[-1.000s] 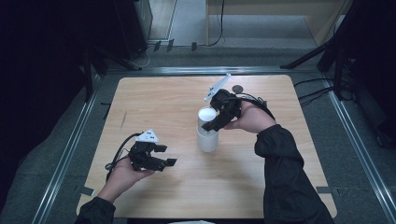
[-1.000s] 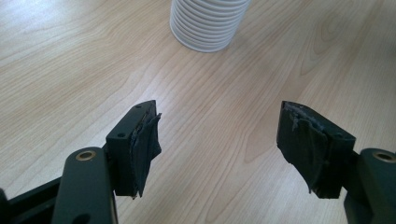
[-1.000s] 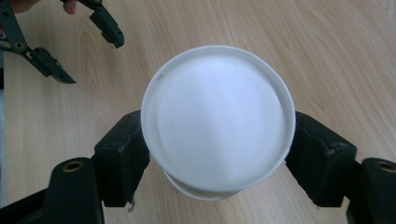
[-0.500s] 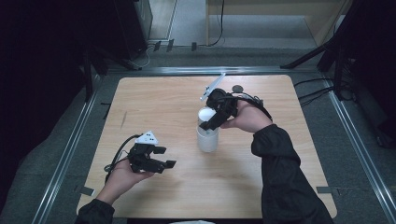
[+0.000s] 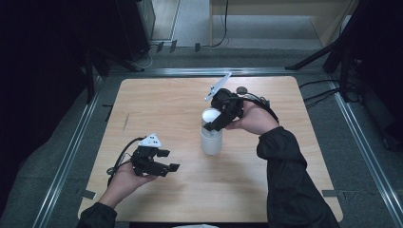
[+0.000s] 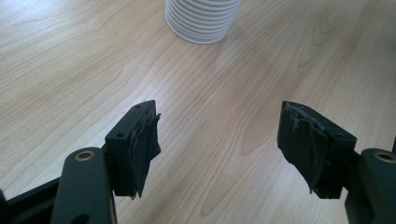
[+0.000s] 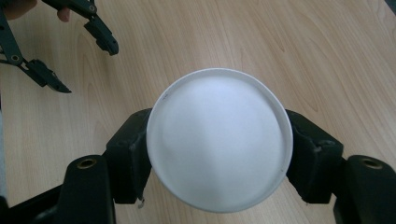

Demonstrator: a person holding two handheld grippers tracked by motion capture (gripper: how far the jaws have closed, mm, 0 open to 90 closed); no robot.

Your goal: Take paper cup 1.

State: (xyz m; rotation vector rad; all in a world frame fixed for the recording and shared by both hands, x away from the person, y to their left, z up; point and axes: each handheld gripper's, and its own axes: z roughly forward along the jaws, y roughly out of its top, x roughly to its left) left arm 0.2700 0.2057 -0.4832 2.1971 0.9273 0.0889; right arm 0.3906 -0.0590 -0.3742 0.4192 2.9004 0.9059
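Now clamped: the right gripper (image 7: 219,154), jaws just closing, grips the top white paper cup (image 7: 219,144) of a ribbed stack (image 5: 211,137) mid-table. At 7 o'clock, the left gripper (image 5: 167,160) hovers, jaws apart, over the pale wooden table (image 5: 157,104).

**Item count, tabletop**

One stack of white cups (image 5: 211,137), upside down; ribbed rims at its base (image 6: 204,21), too many to count exactly. One wooden table (image 5: 166,102). Two grippers: left gripper (image 5: 167,160), right gripper (image 5: 216,124), two black jaws each. Two hands, two dark sleeves. One small dark round object (image 5: 242,90) at the far edge; can't tell what.
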